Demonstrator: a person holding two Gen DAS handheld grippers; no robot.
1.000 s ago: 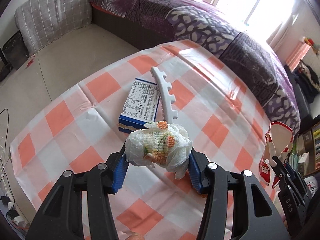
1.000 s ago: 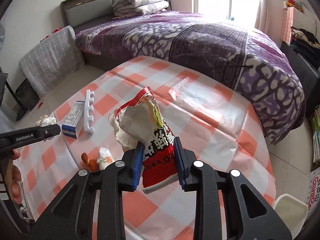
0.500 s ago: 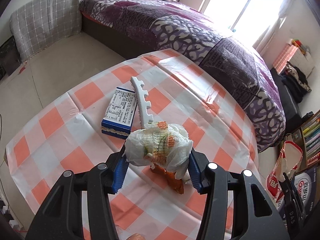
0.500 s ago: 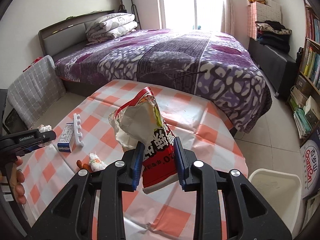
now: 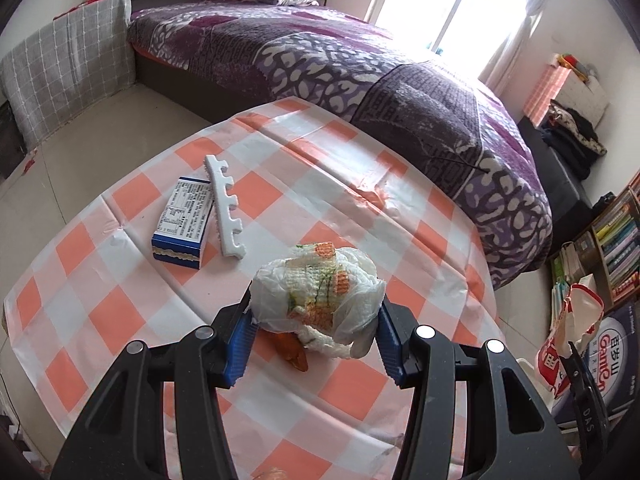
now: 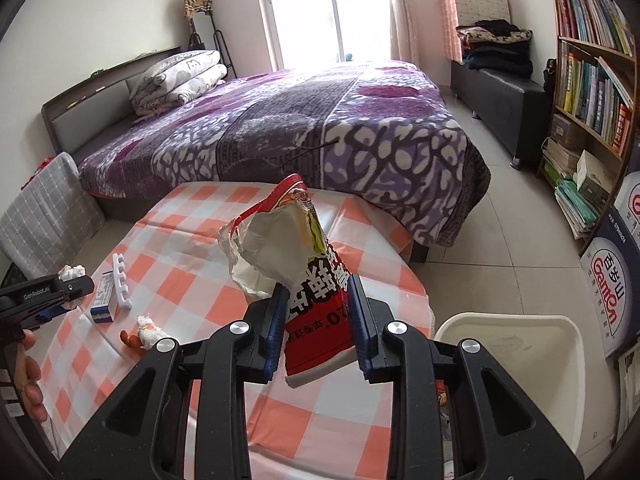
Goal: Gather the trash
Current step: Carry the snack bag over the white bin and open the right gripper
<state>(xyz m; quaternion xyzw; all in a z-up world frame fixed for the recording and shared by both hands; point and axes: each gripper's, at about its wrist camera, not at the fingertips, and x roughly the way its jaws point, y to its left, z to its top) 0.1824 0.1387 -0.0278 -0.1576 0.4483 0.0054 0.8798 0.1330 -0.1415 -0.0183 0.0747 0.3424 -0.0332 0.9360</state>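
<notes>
My left gripper (image 5: 314,322) is shut on a crumpled white paper towel (image 5: 320,296) with orange and green print, held above the checked table (image 5: 360,208). My right gripper (image 6: 316,316) is shut on a torn red snack bag (image 6: 296,256), held over the table's right edge beside a white bin (image 6: 508,356). The snack bag also shows at the far right of the left wrist view (image 5: 568,344). An orange scrap with a small wad of tissue (image 6: 146,332) lies on the table; in the left wrist view (image 5: 292,354) it lies under the held towel.
A blue and white box (image 5: 186,222) and a white notched plastic strip (image 5: 226,206) lie on the table's left part. A purple bed (image 6: 300,128) stands behind the table. A bookshelf (image 6: 592,92) and a Ganten box (image 6: 616,288) stand at the right.
Both grippers have risen and swung right, still holding their items. The white bin has come into the right wrist view, and the snack bag now hangs near the table's right edge.
</notes>
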